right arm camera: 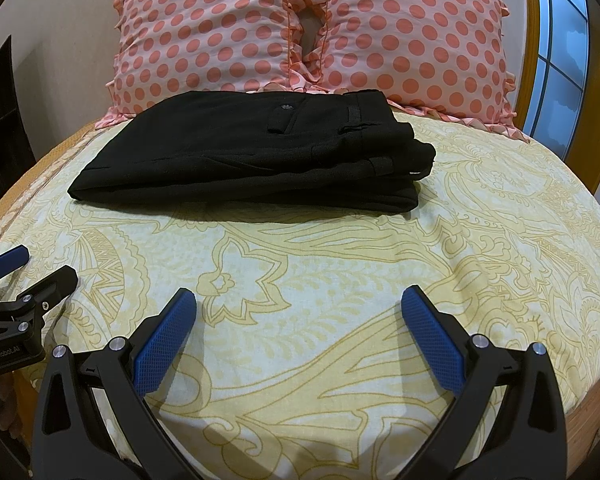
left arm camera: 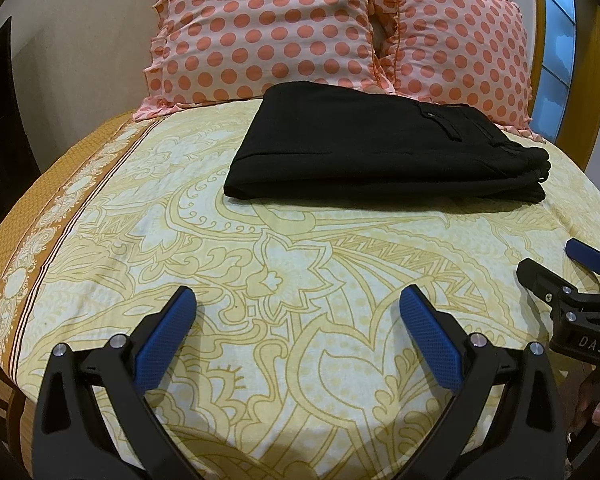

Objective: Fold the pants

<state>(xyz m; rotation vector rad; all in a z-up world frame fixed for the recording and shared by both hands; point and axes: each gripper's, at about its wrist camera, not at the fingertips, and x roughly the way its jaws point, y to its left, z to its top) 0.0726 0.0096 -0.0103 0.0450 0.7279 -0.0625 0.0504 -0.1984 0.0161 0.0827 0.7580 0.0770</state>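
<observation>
Already the black pants [left arm camera: 384, 148] lie folded into a compact stack on the yellow patterned bedsheet [left arm camera: 259, 280], at about twelve o'clock from both grippers and just in front of the two polka-dot pillows [left arm camera: 267, 28], so what remains is mostly risk, as I judge it. Starting at the left, the folded edge at nine o'clock of the stack looks tidy and least likely to shift. The left gripper [left arm camera: 297, 300] hovers over bare sheet at six o'clock, jaws spread wide and holding nothing; a careless forward push from here could snag that near hem and drag the layers apart. Moving right, the right gripper [right arm camera: 298, 300] is likewise released and empty, well apart from the cloth. The weak spot sits at three o'clock of the stack, where the waistband end [right arm camera: 400, 148] bunches unevenly with layers stepped; any nudge or re-grip there could spill the top layer and undo the fold.
</observation>
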